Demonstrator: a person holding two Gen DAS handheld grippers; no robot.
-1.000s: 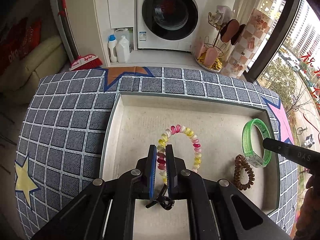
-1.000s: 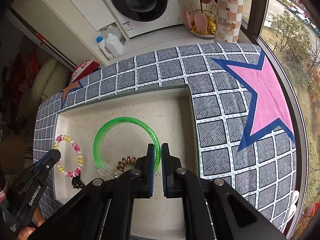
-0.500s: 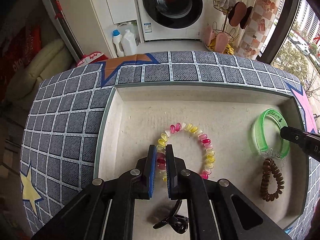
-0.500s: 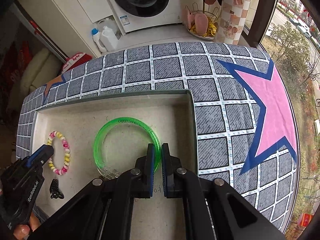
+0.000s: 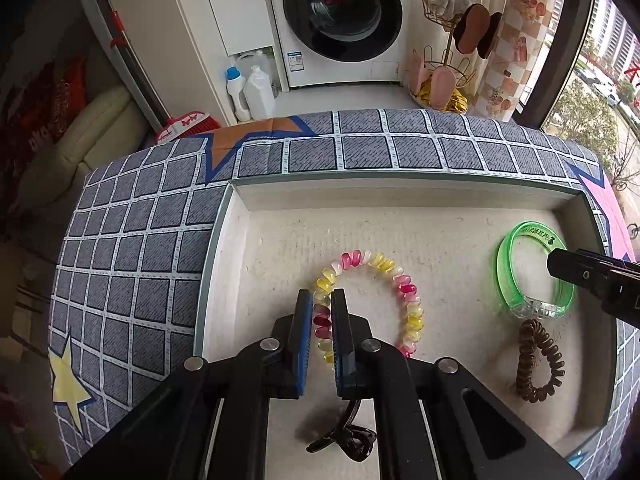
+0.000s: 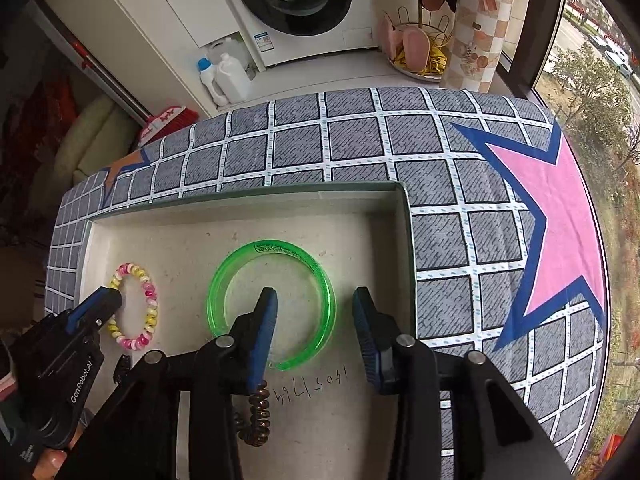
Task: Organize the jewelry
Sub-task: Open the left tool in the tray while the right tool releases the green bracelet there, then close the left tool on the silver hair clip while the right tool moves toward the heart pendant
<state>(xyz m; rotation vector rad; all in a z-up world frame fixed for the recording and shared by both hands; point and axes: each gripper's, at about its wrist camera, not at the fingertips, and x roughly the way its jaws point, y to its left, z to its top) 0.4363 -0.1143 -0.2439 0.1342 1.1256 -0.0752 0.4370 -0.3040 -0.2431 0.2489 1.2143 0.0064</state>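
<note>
Right tongs (image 6: 314,312), clamped on the green bangle (image 6: 272,304) a second ago, are opening; its rim lies between them, unpressed.
Left tongs (image 5: 321,312) clamped on the beaded bracelet (image 5: 372,304) inside the tray (image 5: 400,192).

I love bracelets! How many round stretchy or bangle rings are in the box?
3. The pink-and-yellow coil bracelet sits mid-box, pinched in the left claw. The green bangle lies at the right side. The brown coil lies just nearer than it. Others may hide under the claws.
</note>
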